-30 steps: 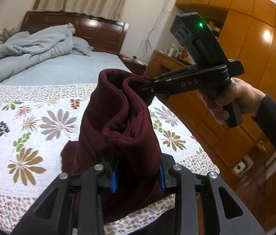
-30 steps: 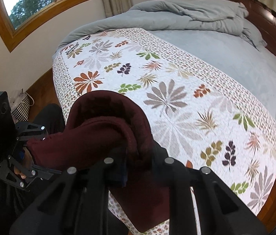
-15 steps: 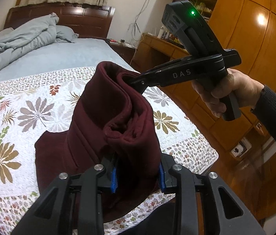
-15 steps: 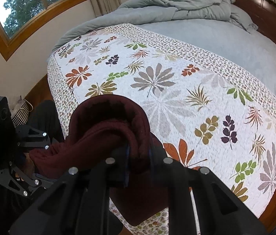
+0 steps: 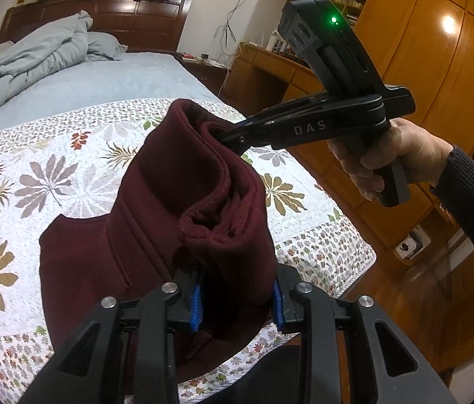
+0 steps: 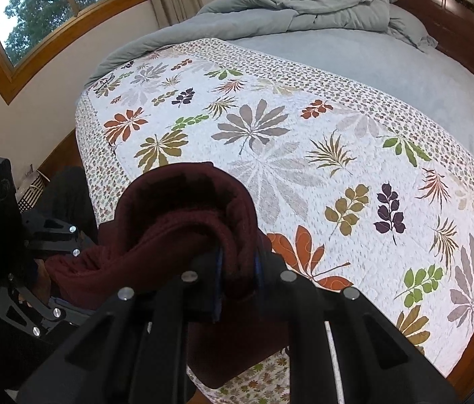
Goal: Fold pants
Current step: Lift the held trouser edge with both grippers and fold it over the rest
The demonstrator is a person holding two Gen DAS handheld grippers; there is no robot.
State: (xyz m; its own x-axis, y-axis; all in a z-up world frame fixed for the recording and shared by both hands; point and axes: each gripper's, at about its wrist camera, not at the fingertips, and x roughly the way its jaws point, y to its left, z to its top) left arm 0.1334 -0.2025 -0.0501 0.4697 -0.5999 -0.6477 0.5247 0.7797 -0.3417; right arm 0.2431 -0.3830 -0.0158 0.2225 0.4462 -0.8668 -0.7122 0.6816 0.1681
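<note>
I had the pants (image 5: 169,208) pinched in both claws and lifted above the foot of the bed (image 5: 129,77). My left claw (image 5: 237,303) was closed on a thick bunch of the maroon cloth, which bulged up between its blue pads (image 5: 196,303) and hid the tips. From there the folded edge ran up and away to my right claw (image 5: 227,138), whose narrow jaws were clamped on the far end of that edge, with my right hand (image 5: 388,158) round the grip. In the right wrist view the cloth humped over the right claw (image 6: 237,269) and trailed off left toward the left claw (image 6: 52,259) at the frame's edge. The lower part of the pants hung down and lay against the leaf-patterned quilt (image 5: 35,175) near the bed's edge. A rumpled grey duvet (image 6: 304,3) sat at the head of the bed.
</note>
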